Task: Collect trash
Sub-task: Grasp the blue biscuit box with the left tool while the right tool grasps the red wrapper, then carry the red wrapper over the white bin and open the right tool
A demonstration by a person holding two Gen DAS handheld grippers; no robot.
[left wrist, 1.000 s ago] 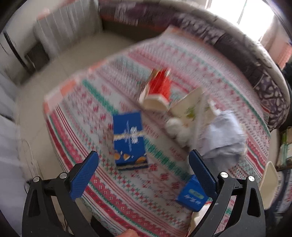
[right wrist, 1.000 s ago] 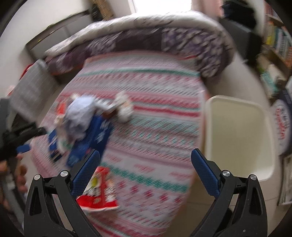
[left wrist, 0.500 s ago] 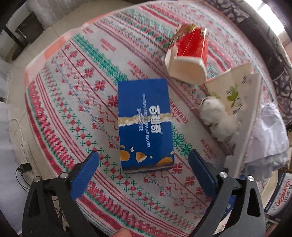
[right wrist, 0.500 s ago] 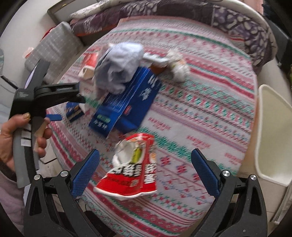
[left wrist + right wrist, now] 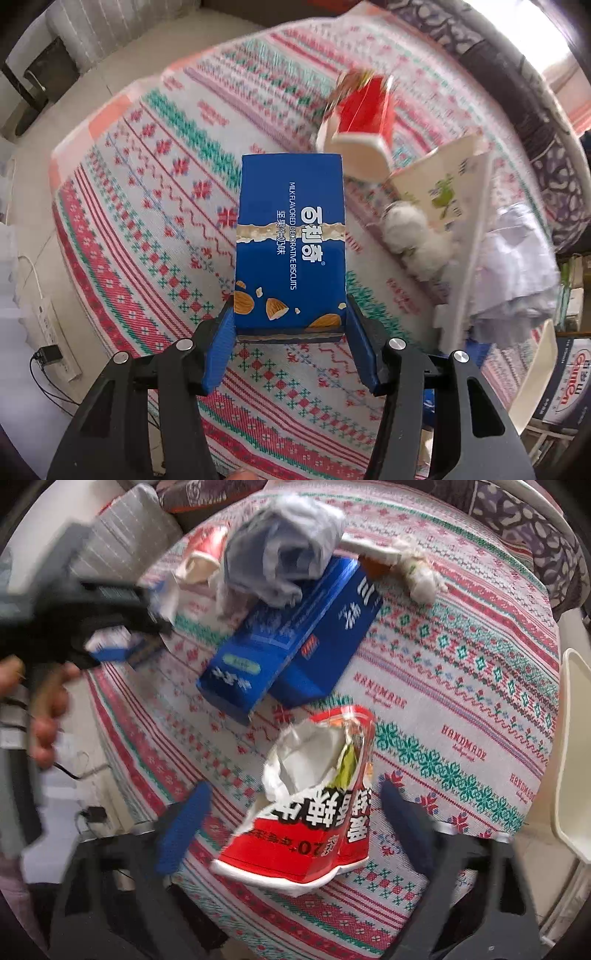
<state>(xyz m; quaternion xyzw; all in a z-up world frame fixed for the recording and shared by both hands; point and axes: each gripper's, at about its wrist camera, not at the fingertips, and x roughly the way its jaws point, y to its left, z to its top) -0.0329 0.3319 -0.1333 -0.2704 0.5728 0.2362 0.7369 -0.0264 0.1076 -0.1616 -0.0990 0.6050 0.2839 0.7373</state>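
A blue biscuit box point(image 5: 291, 236) lies lengthwise on the patterned cloth point(image 5: 147, 221). My left gripper point(image 5: 290, 314) points down over its near end. Its jaws are closing, and the blue pads point(image 5: 221, 343) sit flush against both long sides. In the right wrist view a torn red snack bag point(image 5: 314, 812) lies open-mouthed between the jaws of my right gripper point(image 5: 295, 790). These jaws are closing too, blurred, with a gap left on each side of the bag. The left gripper point(image 5: 92, 609) also shows there, held by a hand at the left edge.
More litter lies on the cloth: a red carton point(image 5: 364, 118), a white and green box point(image 5: 439, 188), a tissue wad point(image 5: 413, 236), crumpled grey paper point(image 5: 284, 542) and a large blue box point(image 5: 295, 638). A white bin point(image 5: 572, 757) stands beside the right edge.
My left gripper dropped over the blue biscuit box and its jaws narrowed onto the sides. My right gripper swung left and down to the red bag, and its jaws have started to narrow.
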